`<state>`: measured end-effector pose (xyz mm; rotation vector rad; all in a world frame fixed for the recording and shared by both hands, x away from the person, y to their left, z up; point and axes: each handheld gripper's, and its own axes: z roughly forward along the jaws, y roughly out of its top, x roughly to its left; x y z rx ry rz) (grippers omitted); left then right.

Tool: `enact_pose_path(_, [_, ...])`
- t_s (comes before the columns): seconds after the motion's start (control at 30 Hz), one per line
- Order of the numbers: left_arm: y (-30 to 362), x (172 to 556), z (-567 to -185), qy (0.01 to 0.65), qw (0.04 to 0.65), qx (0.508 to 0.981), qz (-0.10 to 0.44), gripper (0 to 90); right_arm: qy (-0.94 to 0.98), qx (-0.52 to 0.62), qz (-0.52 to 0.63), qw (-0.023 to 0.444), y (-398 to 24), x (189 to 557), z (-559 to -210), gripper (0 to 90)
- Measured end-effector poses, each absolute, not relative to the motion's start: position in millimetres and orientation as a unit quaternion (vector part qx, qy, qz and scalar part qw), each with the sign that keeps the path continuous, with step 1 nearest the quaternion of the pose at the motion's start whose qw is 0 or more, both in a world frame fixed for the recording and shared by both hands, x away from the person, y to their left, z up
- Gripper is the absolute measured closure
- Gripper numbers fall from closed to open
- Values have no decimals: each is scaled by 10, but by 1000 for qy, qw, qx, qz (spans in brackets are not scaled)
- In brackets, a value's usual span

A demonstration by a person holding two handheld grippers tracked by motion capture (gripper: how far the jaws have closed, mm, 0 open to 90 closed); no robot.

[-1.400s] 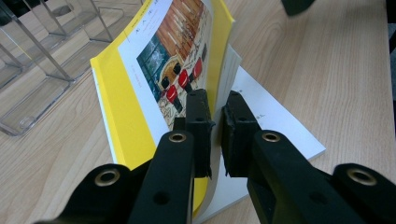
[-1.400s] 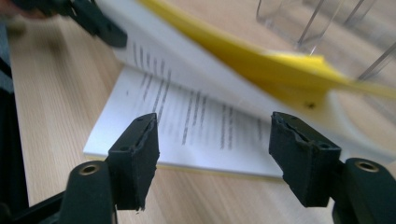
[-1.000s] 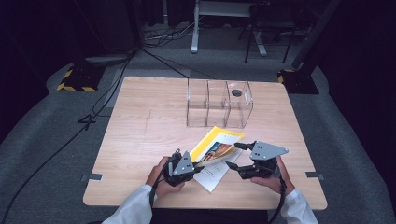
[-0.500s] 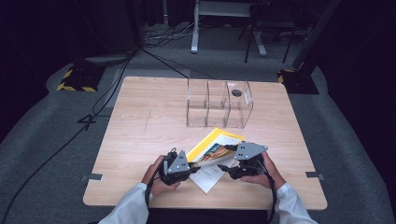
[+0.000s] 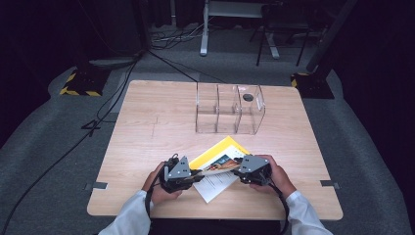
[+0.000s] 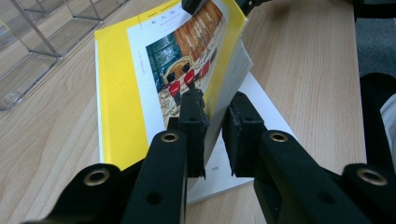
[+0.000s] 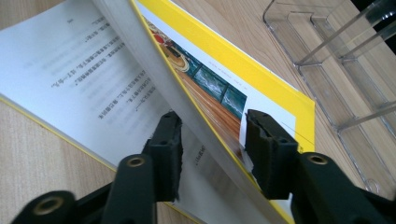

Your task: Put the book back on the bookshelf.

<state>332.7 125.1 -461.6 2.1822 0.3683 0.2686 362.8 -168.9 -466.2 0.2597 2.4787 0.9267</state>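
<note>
Item: yellow book (image 5: pixel 221 157), lying open on the near part of my desk (image 5: pixel 147 132), between my two hands.

Left tongs (image 6: pixel 213 122): narrow, pinching the raised cover and a sheaf of pages at the book's near corner.

Right tongs (image 7: pixel 212 144): set about the lifted sheaf from the other side, jaws wider; I cannot tell whether the pads have bitten yet.

Change noted: a second ago my right tongs stood out to the right of the book, and both have since drawn in on it. The cover now stands up off a bare printed page (image 7: pixel 70 79).

Meaning, as I judge it: the book is being opened or leafed through, both hands committed.

Also present: clear plastic organizer (image 5: pixel 229 108), further back on the desk, well apart from the book.
</note>
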Motion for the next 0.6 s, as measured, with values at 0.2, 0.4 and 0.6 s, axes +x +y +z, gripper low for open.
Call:
enact_pose_path(0.2, [1263, 3308, -4618, 161, 431, 880, 116, 636, 910, 61, 316, 261, -1603, 3548, -4638, 712])
enact_pose_path(0.4, [1142, 3265, -4621, 171, 401, 889, 142, 388, 910, 58, 310, 268, -1550, 3531, -4590, 720])
enact_pose_path(0.6, [1055, 3283, -4614, 192, 389, 883, 177, 315, 910, 51, 309, 273, -1434, 3473, -4488, 751])
